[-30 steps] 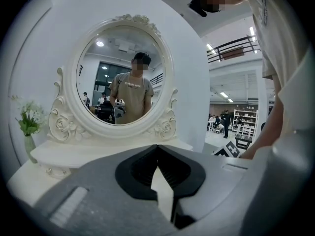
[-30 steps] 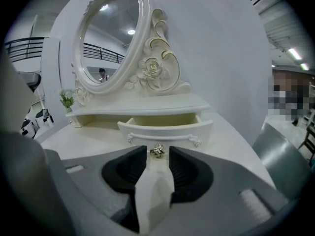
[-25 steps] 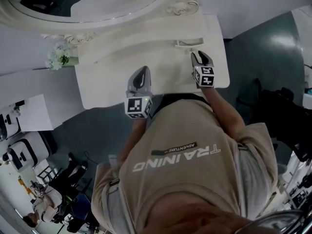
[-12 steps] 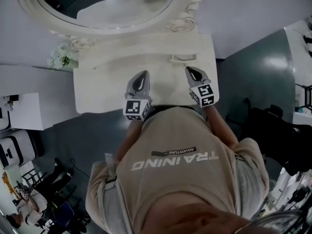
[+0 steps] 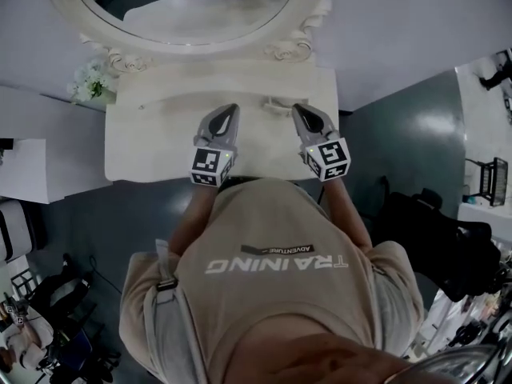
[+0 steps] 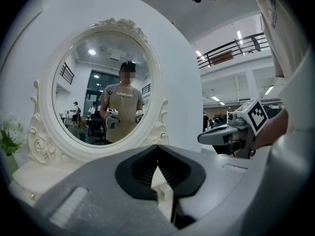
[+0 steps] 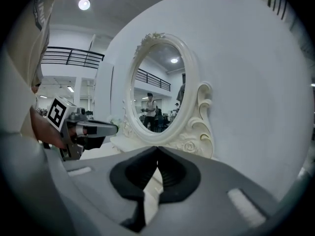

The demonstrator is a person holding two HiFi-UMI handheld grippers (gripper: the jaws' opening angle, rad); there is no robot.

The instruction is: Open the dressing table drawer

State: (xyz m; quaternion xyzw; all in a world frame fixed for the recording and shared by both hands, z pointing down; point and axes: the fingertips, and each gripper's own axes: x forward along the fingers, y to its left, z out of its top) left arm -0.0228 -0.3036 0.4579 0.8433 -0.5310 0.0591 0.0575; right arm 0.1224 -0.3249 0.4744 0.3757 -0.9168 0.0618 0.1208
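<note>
The white dressing table (image 5: 152, 146) lies below me with its oval mirror (image 5: 184, 6) at the back. A small curved handle (image 5: 276, 102) shows on the low raised tier under the mirror. The table's front face is hidden beneath its top. My left gripper (image 5: 230, 112) hovers over the tabletop's middle, shut and holding nothing. My right gripper (image 5: 298, 112) hangs just right of the handle, also shut and holding nothing. In the left gripper view the jaws (image 6: 157, 146) meet in front of the mirror (image 6: 106, 87). In the right gripper view the jaws (image 7: 157, 147) are shut too.
A small bunch of white flowers (image 5: 90, 82) stands at the table's back left corner. My torso blocks the table's front edge. Dark furniture (image 5: 432, 230) stands on the grey floor to the right. A white wall runs behind the mirror.
Both grippers rose above the tabletop and drew nearer the mirror. The right one lifted from near the front right corner, and its jaws went from apart to shut.
</note>
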